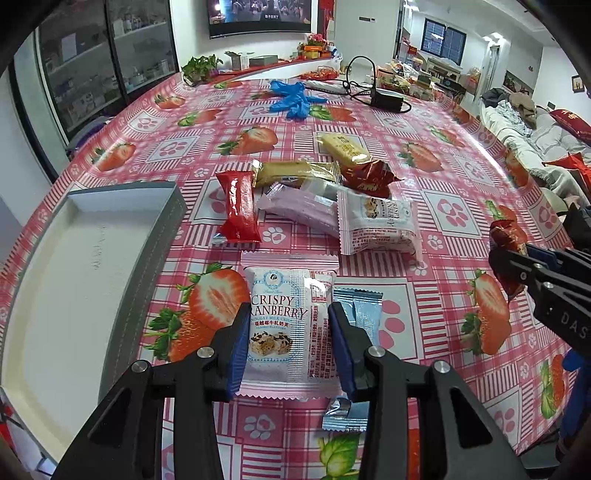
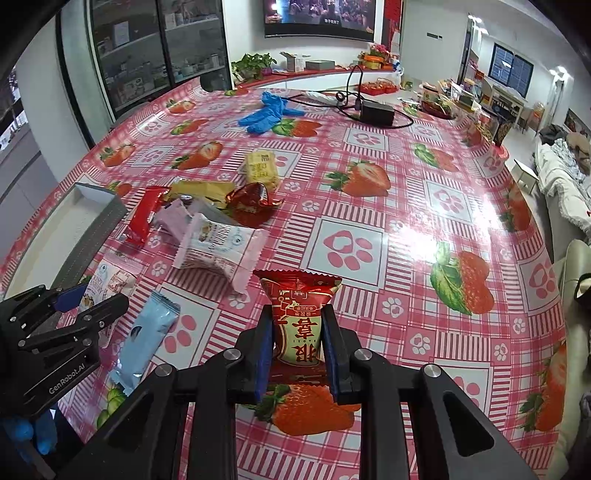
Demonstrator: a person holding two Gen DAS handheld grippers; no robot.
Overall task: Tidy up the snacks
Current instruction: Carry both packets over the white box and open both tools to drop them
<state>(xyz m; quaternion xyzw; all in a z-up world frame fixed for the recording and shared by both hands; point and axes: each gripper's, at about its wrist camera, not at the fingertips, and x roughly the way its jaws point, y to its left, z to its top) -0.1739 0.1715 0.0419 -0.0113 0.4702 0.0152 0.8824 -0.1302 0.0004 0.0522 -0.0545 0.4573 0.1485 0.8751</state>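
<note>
We list what we see on the strawberry-print tablecloth (image 1: pixel 369 122).

Left gripper (image 1: pixel 288 343): jaws closed partway on a white cranberry nougat pack (image 1: pixel 288 325), blue pads pressing its two long sides. The pack looks held just above the cloth, near the table's near edge.

Right gripper (image 2: pixel 297 347): jaws drawn in narrow on a red snack pack (image 2: pixel 299 314), which stands upright between the pads, its crimped top pointing away from the camera. In the left view we see the same pack at the far right, held clear of the cloth.

Blue pack (image 1: pixel 356 314): lying flat just right of the left gripper, partly under its right finger.

Pile, mid-table, well beyond both grippers: a red bar (image 1: pixel 240 210), a gold bar (image 1: pixel 295 173), a pale pink pack (image 1: pixel 295 210), a second nougat pack (image 1: pixel 376 225), a dark red foil pack (image 1: pixel 365 177) and a yellow pack (image 1: pixel 343 147). Several overlap; the yellow one lies at the far end.

Tray (image 1: pixel 162 229): grey wall, pale floor, at the table's left side, close to the red bar. We see nothing in the part that shows.

Far end of the table: blue gloves (image 1: pixel 291 98), a black box (image 1: pixel 388 99) with a looping cable.

Behind the table: a screen (image 1: pixel 258 14) on the wall, glass cabinets at the left.
</note>
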